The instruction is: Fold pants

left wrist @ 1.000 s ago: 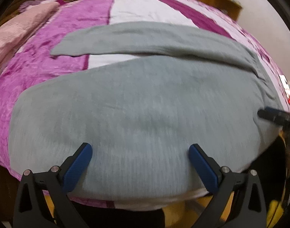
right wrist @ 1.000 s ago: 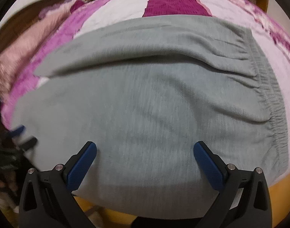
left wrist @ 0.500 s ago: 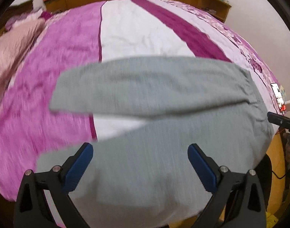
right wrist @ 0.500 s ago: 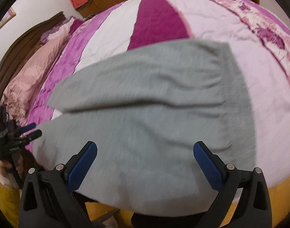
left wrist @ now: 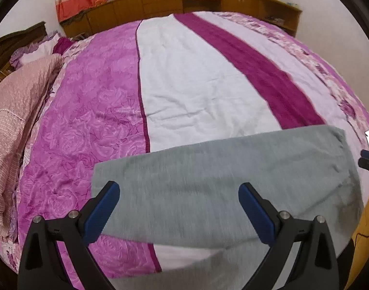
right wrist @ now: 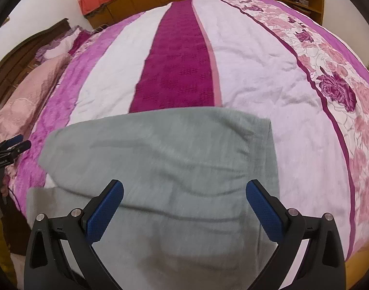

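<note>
1. Two sets of tongs are hanging above the bed, both spread wide with nothing between the pads: left tongs [left wrist: 179, 209] and right tongs [right wrist: 184, 207].
2. Grey pants [left wrist: 223, 186] are lying on the bedspread [left wrist: 196, 91] at its near edge, one leg laid across; part of the fabric is looking like it's drooping over the side.
3. Risk: overhang is pulling the pants off the edge if only one layer gets pinched.
4. Risk: the waistband [right wrist: 269, 149] corner is sitting bunched and wrinkled; folding over that is likely locking the creases in.
5. Risk: the plush cover is dragging on the cloth, so a sideways pull is probably skewing the legs apart.
6. Both views are blurring, so layer edges are hard to judge.
</note>
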Tool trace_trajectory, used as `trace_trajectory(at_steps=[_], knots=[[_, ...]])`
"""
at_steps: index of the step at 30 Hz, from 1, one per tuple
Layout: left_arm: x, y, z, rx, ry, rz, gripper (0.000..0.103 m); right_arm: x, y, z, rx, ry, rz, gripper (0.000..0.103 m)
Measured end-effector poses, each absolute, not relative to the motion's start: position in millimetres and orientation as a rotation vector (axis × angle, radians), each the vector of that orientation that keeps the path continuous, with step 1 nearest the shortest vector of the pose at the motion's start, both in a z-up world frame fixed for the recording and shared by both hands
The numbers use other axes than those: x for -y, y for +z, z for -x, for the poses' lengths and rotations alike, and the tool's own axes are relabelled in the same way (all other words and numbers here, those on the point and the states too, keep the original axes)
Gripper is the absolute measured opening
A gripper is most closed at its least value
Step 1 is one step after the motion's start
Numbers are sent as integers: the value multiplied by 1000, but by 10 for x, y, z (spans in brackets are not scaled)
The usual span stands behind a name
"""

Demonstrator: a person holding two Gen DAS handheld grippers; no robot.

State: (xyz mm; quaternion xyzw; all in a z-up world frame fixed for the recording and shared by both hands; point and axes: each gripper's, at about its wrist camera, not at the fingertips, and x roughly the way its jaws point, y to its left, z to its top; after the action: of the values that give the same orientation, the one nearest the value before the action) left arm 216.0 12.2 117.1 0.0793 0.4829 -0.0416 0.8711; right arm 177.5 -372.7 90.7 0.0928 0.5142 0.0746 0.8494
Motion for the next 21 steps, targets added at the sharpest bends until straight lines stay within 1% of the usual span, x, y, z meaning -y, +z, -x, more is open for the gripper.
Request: trace_trajectory(at_steps=[6, 13, 21], knots=[[-103, 847, -2551, -1079, -61, -174, 100, 3790, 732, -2086, -1100, 173, -234, 97], [-160, 655, -2855, -1144, -68, -108, 100, 3805, 561, -2416, -1128, 154, -213, 95], [-4, 488, -3128, -1155, -110, -140, 100, 3722, 347, -2645, -1169, 155, -105, 95]])
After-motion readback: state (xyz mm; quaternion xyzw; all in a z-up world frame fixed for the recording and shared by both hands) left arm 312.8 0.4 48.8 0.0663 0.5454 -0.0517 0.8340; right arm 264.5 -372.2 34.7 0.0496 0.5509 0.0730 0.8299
